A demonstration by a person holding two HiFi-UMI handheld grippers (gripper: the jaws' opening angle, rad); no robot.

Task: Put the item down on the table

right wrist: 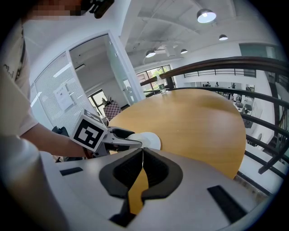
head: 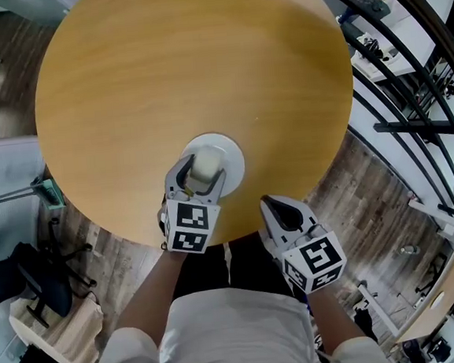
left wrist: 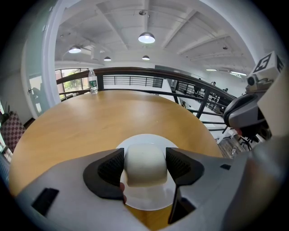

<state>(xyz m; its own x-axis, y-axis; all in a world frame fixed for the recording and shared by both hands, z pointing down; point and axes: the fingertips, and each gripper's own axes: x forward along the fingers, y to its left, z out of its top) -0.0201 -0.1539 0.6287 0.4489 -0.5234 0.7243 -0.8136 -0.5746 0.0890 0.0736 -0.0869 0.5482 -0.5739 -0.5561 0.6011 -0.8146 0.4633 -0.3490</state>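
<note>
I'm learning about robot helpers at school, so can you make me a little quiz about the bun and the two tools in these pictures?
1. True or false: the left tool is shut on the cream-white round bun.
2. Pick one. What lies below the bun? A) a white round plate B) a blue bowl C) a folded napkin
3. Fill the gap: the right tool holds nothing, and its jaws are ____.

Key: 1 true; 2 A; 3 shut
</note>
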